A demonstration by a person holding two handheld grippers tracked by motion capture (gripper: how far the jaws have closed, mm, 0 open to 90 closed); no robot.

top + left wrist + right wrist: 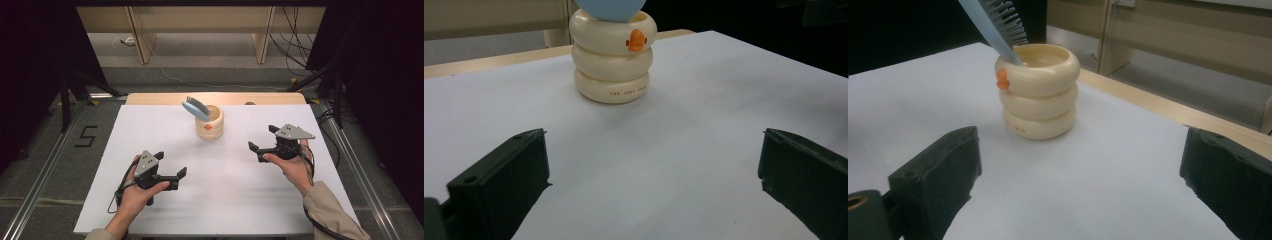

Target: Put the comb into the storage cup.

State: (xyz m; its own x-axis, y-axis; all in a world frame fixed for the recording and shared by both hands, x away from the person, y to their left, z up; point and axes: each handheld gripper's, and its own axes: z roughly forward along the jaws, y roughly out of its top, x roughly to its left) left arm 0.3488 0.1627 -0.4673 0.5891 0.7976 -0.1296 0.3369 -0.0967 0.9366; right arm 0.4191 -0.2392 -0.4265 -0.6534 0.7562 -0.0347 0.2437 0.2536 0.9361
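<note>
1. Work surface: a white table point(220, 200) with a bare wooden strip along its far edge. The floor around it is grey, and pale wooden furniture stands beyond the table.
2. Holder: a cream, three-ringed cup point(210, 123) stands upright on the far middle of the table, near the wooden strip. It carries a small orange duck-bill mark on its top ring and a line of small lettering on its bottom ring; the lettering is too small to read.
3. Contents: a light-blue hairbrush point(195, 108) stands in the cup, handle down. Its head leans out over the rim toward the left of the high view, with dark bristles facing up and away.
4. Left gripper point(170, 170): held in the person's left hand over the near-left part of the table, well apart from the cup. Its jaws are spread wide with nothing between them. In the left gripper view, the cup point(613, 56) sits ahead of the jaws and slightly left of centre, and the blue brush head point(610, 9) is cut off by the top edge.
5. Right gripper point(263, 137): held in the person's right hand over the right part of the table, nearer to the cup than the left gripper but not touching it. Its jaws are spread wide and hold nothing. In the right gripper view, the cup point(1038, 92) lies ahead between the jaws, with the hairbrush point(995, 25) leaning up and to the left.
6. Contact: neither gripper touches the cup or the hairbrush.
</note>
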